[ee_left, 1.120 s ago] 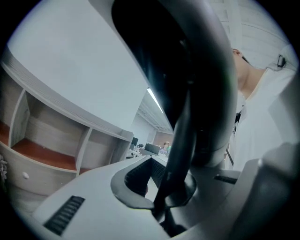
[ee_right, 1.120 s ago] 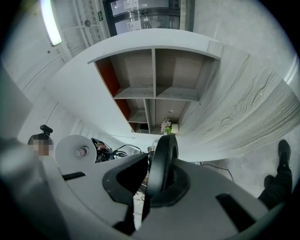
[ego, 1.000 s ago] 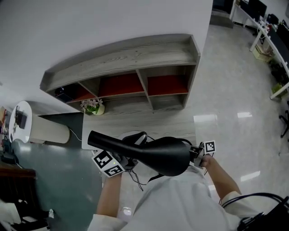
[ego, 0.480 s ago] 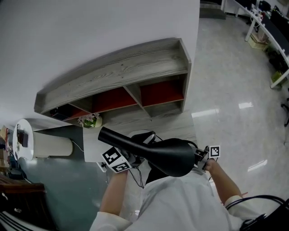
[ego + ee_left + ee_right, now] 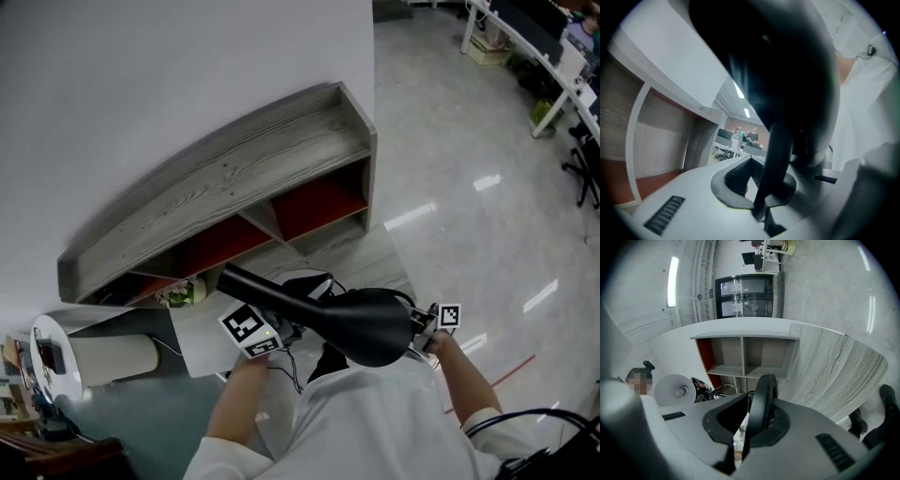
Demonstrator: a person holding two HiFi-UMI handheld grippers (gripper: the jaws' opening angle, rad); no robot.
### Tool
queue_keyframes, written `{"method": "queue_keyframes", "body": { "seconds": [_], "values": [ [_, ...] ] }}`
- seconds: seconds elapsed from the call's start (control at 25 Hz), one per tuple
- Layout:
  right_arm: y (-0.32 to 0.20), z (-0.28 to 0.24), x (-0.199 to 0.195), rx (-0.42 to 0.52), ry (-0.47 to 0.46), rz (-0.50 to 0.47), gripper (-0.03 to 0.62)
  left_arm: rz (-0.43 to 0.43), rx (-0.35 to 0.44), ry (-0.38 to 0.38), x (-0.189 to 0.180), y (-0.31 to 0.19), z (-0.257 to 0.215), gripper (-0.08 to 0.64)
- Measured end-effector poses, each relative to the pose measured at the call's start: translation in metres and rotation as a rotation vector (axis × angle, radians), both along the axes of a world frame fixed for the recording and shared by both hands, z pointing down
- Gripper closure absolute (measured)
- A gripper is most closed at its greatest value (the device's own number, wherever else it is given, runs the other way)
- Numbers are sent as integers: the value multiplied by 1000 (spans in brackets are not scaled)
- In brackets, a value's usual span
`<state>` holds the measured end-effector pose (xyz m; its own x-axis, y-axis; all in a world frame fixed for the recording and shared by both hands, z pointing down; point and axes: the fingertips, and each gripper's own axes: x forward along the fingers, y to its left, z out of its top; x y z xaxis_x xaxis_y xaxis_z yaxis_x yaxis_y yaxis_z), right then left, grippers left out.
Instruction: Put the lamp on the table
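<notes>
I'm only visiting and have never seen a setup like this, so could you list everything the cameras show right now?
Lamp: one, black, held in the air between both grippers.
Shelf unit: one, grey wood with red back panels, against the white wall.
Potted flowers: one, pale, at the shelf unit's lower left end.
Flat surface: one, white, below the lamp.
Cylinder: one, white, lying at lower left.
Desks: a few, white, far upper right.
Floor: glossy grey.
Left gripper: one, grey, shut on the lamp's thin stem.
Right gripper: one, grey, shut on a curved black edge of the lamp.
Forearms: two, bare, below a white shirt.
</notes>
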<state>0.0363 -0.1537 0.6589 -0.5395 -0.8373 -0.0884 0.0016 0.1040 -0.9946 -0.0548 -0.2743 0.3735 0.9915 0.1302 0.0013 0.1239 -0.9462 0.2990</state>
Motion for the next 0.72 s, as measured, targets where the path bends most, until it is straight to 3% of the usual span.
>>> {"method": "queue_keyframes", "body": {
  "seconds": [0.36,0.72],
  "values": [
    [17,34,-10,-41,-13,226,572,150,-55,-12,30,-20,31,551],
    [28,65,-8,-64,-23,408,572,265,-12,-40,68,-26,63,551]
  ]
}}
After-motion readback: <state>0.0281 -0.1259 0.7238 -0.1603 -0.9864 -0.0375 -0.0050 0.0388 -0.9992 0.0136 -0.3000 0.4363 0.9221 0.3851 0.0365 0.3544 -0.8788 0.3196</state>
